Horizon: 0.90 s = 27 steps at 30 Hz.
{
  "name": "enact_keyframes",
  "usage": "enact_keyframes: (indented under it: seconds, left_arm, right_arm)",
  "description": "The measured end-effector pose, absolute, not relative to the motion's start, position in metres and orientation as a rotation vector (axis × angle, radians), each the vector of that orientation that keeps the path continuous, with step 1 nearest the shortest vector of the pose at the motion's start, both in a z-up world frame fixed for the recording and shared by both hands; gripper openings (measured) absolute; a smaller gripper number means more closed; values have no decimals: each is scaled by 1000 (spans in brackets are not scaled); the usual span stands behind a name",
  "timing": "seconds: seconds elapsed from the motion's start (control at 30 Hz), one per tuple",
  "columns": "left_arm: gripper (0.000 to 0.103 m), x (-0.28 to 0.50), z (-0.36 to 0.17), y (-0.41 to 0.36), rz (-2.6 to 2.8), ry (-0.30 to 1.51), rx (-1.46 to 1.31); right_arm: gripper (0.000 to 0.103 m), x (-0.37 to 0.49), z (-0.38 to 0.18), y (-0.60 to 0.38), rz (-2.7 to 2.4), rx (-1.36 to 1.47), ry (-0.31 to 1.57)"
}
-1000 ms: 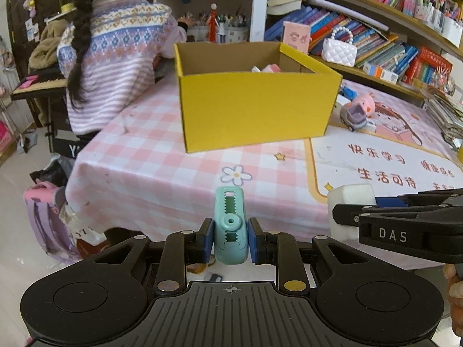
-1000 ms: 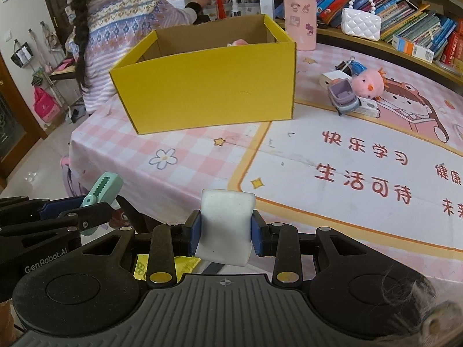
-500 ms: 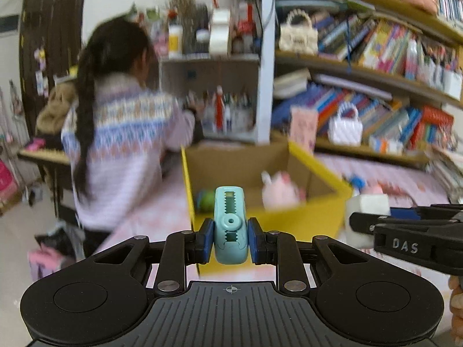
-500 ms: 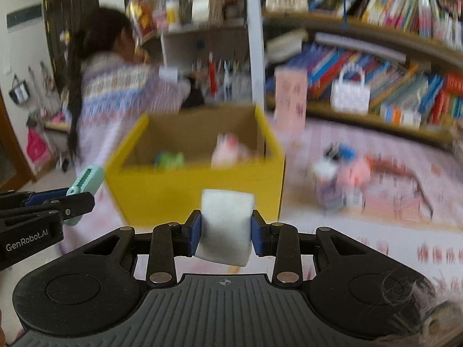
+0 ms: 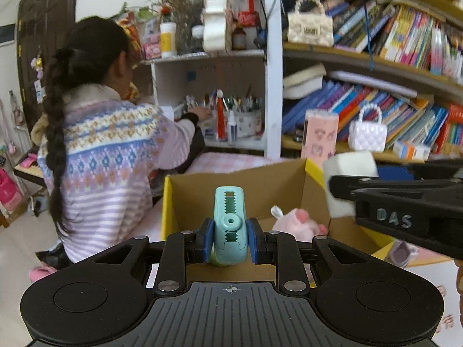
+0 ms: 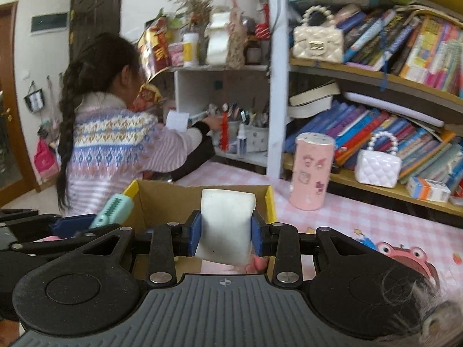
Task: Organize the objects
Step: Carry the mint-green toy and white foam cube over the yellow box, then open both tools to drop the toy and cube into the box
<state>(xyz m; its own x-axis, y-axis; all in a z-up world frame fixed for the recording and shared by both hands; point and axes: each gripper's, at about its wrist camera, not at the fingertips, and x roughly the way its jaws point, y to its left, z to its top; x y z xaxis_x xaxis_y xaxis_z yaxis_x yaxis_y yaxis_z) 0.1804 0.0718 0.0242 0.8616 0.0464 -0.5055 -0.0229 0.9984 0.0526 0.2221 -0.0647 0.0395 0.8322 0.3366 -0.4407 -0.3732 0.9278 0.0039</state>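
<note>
- Gripping a teal toothed clip (image 5: pixel 230 225), your left gripper (image 5: pixel 230 238) has its blue pads clamped tight on both sides of it, and the clip stands upright in front of the open yellow cardboard box (image 5: pixel 314 170).
- Your right gripper (image 6: pixel 226 235) is clenched on a white foam block (image 6: pixel 227 225), pads pressing its two sides; the block hangs in front of the same box's open top (image 6: pixel 270 199).
- From the left camera you can see that block (image 5: pixel 348 170) at the box's right-hand corner, held in the black jaws beside you.
- Inside the box lies a pink plush toy (image 5: pixel 298 222), on the cardboard floor.
- The box sits on a table with a pink checked cloth (image 6: pixel 361 217); a pink cylinder with stickers (image 6: pixel 312 170) stands just beside it.
- Behind, crowded bookshelves (image 6: pixel 405 86) carry a white quilted handbag (image 6: pixel 377 164) and a cream one (image 6: pixel 317 43).
- A person in a patterned knit sweater (image 5: pixel 110 156) sits at the far left, back to you, reaching into a white shelf unit of pens (image 5: pixel 237 112).
</note>
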Motion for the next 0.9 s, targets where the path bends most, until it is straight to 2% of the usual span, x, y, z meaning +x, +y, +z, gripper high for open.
enact_keyframes:
  seconds: [0.57,0.9]
  left_arm:
    - [23,226,-15,64,74,722,156]
    - [25,235,-19,67,99,752,144]
  right_arm:
    - [32,296,-14,-35,571,-284,704]
    - [34,304,-18,-27,605,-342,699]
